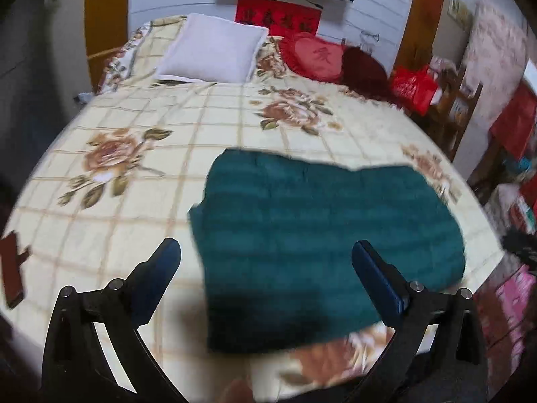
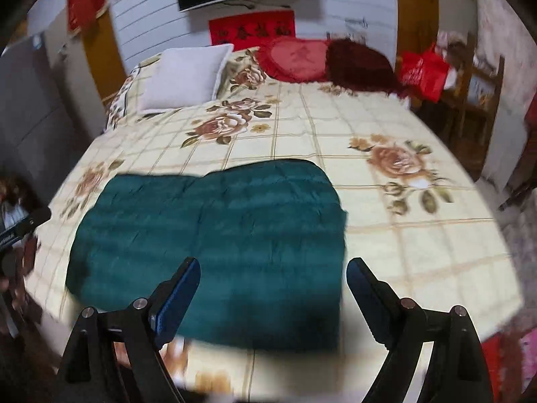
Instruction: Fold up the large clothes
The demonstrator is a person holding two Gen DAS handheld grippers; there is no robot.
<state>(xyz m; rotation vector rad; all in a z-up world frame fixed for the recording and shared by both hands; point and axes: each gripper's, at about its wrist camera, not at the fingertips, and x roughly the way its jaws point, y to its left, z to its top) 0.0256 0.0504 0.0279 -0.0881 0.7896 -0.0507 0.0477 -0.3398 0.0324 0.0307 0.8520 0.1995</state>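
A dark green garment [image 1: 322, 235] lies folded into a thick bundle on the bed [image 1: 141, 174], near its foot, on the flowered checked cover. The left gripper [image 1: 266, 247] hangs above it with its jaws spread wide and nothing between them. The right gripper [image 2: 273, 265] hangs wide apart too, holding nothing. A white pillow [image 1: 214, 50] and a red heart cushion [image 1: 312, 55] sit by the far wall.

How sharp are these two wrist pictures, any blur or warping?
Left wrist view: motion blur smears the green garment and the bedspread; fisheye bends the bed's edges. Right wrist view: similar smear on the garment, the pillow soft, corners dark.
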